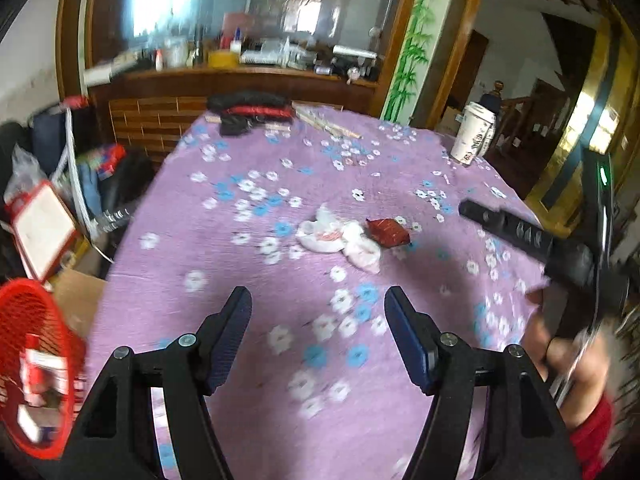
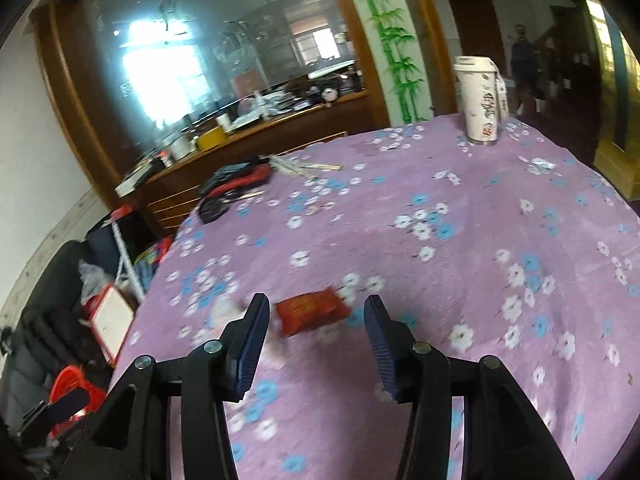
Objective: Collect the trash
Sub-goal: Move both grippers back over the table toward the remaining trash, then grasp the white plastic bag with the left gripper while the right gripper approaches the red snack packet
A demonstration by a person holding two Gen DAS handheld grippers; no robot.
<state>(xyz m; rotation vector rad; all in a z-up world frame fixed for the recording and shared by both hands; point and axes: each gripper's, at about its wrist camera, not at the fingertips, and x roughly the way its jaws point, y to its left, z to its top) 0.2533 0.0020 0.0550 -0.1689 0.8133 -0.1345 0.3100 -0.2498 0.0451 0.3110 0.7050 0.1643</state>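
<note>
A red snack wrapper (image 2: 312, 310) lies on the purple flowered tablecloth (image 2: 460, 280), just ahead of my right gripper (image 2: 318, 316) and framed by its open jaws, whose pads stand clear of it. Crumpled white tissue (image 2: 222, 308) lies to its left, partly behind the left finger. In the left wrist view the same tissue (image 1: 340, 240) and wrapper (image 1: 388, 232) lie mid-table, well ahead of my left gripper (image 1: 318, 304), which is open and empty. A red mesh basket (image 1: 36, 360) with packaging inside sits low at the left, off the table.
A tall white printed cup (image 1: 474, 136) stands near the table's far right edge. Black and red folded cloth (image 1: 248, 110) and thin sticks (image 1: 328, 122) lie at the far end. A hand in a red sleeve (image 1: 592, 432) holds the right tool. Clutter fills the floor at the left.
</note>
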